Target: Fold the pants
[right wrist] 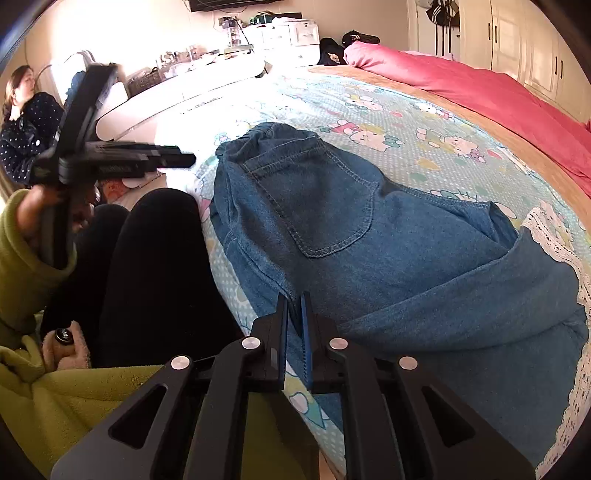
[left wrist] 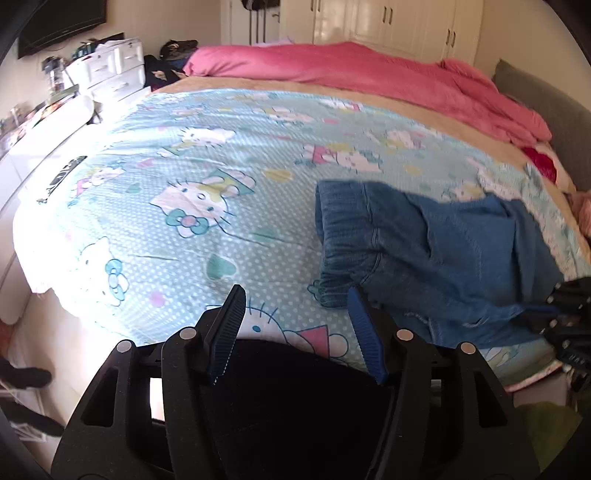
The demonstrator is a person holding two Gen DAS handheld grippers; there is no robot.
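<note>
Blue denim pants (right wrist: 369, 240) lie folded on the light blue cartoon-print bed cover (right wrist: 424, 125), back pocket up, near the bed's front edge. They also show in the left wrist view (left wrist: 436, 254) at the right. My right gripper (right wrist: 294, 299) is shut with its tips at the pants' near edge; whether cloth is pinched I cannot tell. My left gripper (left wrist: 295, 295) is open and empty, above the bed cover (left wrist: 184, 229) to the left of the pants. It shows in the right wrist view (right wrist: 110, 155), held up at the left.
A pink duvet (left wrist: 369, 70) lies along the far side of the bed. A white dresser (left wrist: 110, 70) and cluttered desk stand at the left. White wardrobes (left wrist: 406, 26) line the back wall. A seated person (right wrist: 22, 125) is at the far left.
</note>
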